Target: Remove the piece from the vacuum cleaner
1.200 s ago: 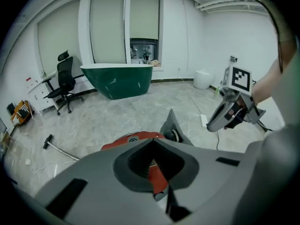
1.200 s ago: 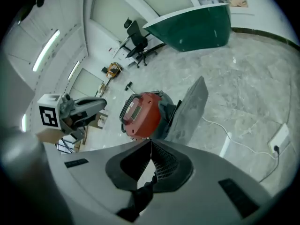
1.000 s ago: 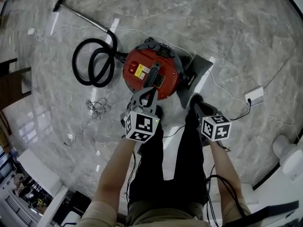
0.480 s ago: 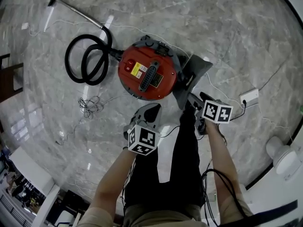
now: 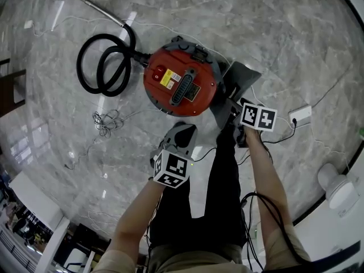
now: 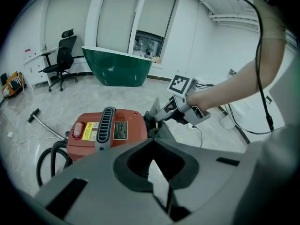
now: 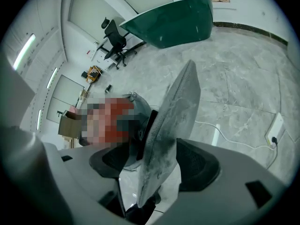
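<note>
Clearly, our right gripper point(image 5: 233, 108), jaws just spread, straddled the piece point(image 7: 176, 121) edge-on. Our left gripper point(image 5: 181, 133), pressed together and empty, sat farther off.

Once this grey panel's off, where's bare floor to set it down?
Bare floor lies beyond the vacuum cleaner, toward the picture's top right. Crowded: hose coil and tangled cord left of it, power strip at right.
</note>
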Tool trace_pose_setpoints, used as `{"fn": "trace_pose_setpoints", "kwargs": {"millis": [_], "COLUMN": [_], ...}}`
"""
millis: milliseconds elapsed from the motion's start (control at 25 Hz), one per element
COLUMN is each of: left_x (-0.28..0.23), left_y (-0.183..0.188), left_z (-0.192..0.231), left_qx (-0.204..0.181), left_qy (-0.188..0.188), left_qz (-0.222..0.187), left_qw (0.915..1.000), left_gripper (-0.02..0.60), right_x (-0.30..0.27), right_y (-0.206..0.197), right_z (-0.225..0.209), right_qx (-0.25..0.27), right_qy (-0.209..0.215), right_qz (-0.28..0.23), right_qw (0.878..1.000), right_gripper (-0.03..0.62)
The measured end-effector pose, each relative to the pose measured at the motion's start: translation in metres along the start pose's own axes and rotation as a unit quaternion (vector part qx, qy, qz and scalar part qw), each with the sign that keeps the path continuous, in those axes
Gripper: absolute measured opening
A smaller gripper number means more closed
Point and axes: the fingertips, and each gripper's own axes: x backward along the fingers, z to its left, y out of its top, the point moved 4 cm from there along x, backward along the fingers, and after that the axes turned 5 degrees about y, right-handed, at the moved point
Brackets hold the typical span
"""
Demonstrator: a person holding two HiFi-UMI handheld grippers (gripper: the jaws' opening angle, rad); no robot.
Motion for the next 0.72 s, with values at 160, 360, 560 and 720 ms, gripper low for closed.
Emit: {"fn": "trace_pose_setpoints", "kwargs": {"millis": [160,360,560,720], "left_x": [0.002,0.001,0.002,0.004], "left_y": [-0.004,-0.012,-0.022,-0.026], "left_z": [0.007,0.006,0.008,0.01], "left_qx": [0.013,0.021,0.031,0.037], "left_qy": [0.002,-0.005,-0.007,-0.004], "left_qz": [0.002,0.01,0.017,0.019], "left_qw": [0.9999,0.9997,0.9993,0.9991], "left_gripper": [0.003,0.003,0.003,0.003], "right_x": [-0.007,-0.013,-0.016,-0.015], "right_y": [-0.003,-0.009,-0.01,-0.011], "right_z": [-0.005,-0.011,-0.012,-0.012], "right_qx": [-0.031,-0.044,-0.055,-0.049], "right_qy": [0.0,-0.003,0.004,-0.002], "right_qz": [0.004,0.017,0.03,0.042], "right_qw": [1.0,0.999,0.998,0.998], "right_gripper": [0.296,0.295,0.291,0.258]}}
